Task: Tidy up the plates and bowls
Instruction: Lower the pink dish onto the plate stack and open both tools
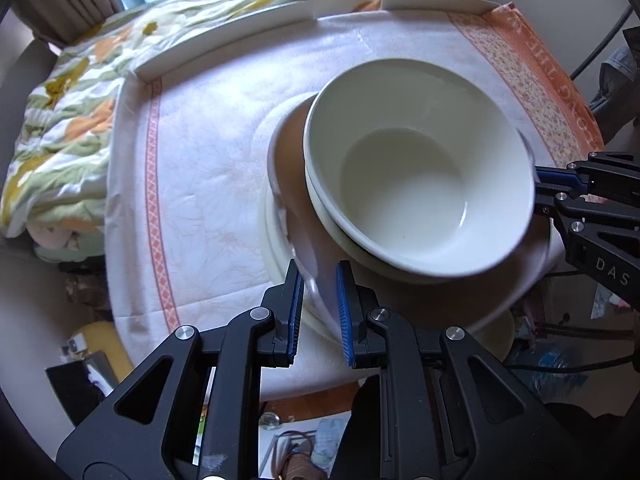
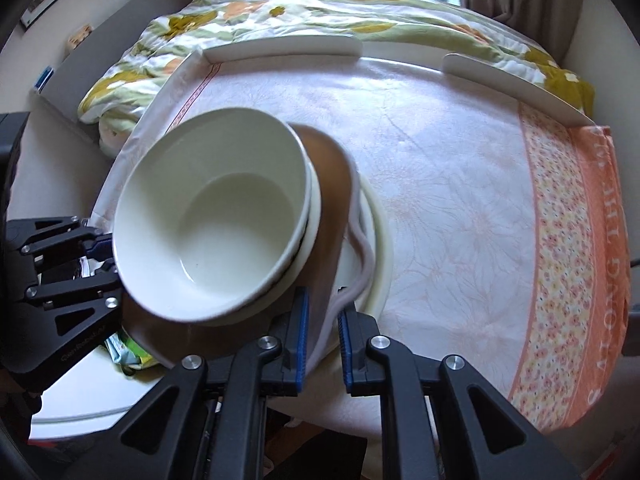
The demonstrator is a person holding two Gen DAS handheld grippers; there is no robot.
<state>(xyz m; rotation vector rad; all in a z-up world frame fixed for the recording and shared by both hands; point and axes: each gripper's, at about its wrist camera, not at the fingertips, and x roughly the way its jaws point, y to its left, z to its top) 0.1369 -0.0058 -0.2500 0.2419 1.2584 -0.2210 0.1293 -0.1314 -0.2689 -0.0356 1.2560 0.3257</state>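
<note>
Left wrist view shows the left gripper [image 1: 318,312] clamped on the rim of a brown plate [image 1: 296,184] that carries two nested white bowls [image 1: 420,184]. The right gripper [image 2: 323,334] pinches the same plate's opposite rim. The stack hangs tilted above a cream plate [image 2: 380,240] on the cloth-covered tray [image 2: 280,46]. The step looks like stacking; next, both hands should level and lower together so the bowls don't slide.
</note>
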